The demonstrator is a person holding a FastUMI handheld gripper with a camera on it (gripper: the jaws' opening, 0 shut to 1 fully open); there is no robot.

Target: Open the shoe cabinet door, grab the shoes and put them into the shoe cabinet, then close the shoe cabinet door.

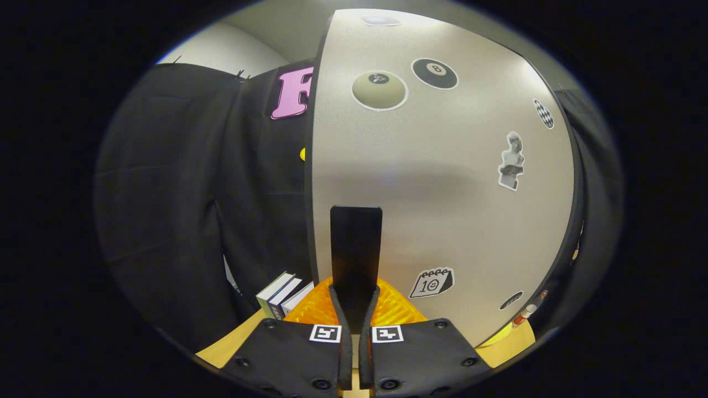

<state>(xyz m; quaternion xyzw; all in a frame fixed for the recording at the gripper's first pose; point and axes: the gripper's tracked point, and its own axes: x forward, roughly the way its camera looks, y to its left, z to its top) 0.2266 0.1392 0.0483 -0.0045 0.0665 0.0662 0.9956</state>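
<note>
right now i see the gripper (355, 309) with its fingers (338, 309) nearly together, both pressing on the black handle (356, 251) of the shoe cabinet door (442, 182). handle stands upright against the door's grey face, near the door's left edge. stickers (432, 282) dot the door around the handle. left of the door and low, books (282, 298) sit before the black cloth; orange ribbed surface (395, 307) just beneath the handle.
</note>
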